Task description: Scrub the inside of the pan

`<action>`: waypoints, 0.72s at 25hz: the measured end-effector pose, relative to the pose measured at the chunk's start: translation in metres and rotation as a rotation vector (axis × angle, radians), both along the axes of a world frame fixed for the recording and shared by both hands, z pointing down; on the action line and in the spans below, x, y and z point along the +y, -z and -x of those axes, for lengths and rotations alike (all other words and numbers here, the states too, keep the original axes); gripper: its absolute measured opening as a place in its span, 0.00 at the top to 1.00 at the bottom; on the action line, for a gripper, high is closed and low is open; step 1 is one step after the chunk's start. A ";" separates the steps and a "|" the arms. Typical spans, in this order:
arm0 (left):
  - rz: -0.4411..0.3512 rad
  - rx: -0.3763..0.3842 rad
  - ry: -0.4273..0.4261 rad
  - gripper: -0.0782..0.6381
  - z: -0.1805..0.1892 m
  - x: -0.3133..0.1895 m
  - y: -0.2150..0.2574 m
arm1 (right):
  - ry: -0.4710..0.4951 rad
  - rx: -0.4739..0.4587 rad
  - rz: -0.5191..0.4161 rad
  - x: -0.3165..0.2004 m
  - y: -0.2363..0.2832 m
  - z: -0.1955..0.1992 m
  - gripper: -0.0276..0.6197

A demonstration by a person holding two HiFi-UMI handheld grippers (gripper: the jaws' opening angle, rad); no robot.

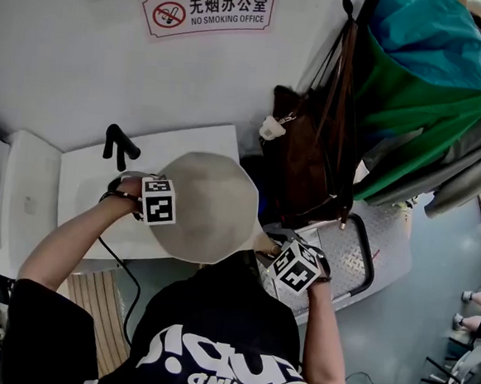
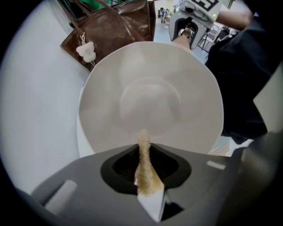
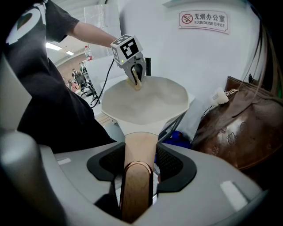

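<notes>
Right gripper point(image 3: 140, 152): jaws clamped on wooden handle point(image 3: 136, 190) of pale pan point(image 2: 152, 97). Pan held above white surface point(image 1: 80, 178), near brown bag point(image 3: 239, 132). Left gripper point(image 3: 136, 80): jaws clamped on yellowish sponge point(image 2: 146, 174). Sponge tip touching pan inner wall near rim.

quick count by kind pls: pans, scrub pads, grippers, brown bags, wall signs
pan: 1
scrub pad: 1
grippers: 2 (left gripper shut on the scrub pad, right gripper shut on the pan's handle)
brown bag: 1
wall sign: 1
total: 6
</notes>
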State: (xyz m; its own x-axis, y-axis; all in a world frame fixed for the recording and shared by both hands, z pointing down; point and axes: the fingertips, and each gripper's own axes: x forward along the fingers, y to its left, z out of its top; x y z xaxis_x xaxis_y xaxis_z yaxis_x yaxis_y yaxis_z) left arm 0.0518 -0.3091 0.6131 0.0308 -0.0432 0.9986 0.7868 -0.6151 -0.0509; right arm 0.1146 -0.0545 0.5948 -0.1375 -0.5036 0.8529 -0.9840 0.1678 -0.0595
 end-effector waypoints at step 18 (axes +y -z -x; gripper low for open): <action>0.135 -0.126 0.161 0.79 0.040 0.030 0.000 | 0.005 0.001 -0.002 0.000 0.000 0.000 0.61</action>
State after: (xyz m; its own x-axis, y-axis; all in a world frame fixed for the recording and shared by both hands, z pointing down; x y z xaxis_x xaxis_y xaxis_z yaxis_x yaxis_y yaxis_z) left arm 0.0118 -0.2793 0.6127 -0.0910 0.0966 0.9912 0.6728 -0.7278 0.1327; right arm 0.1147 -0.0547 0.5945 -0.1396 -0.5044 0.8521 -0.9831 0.1732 -0.0586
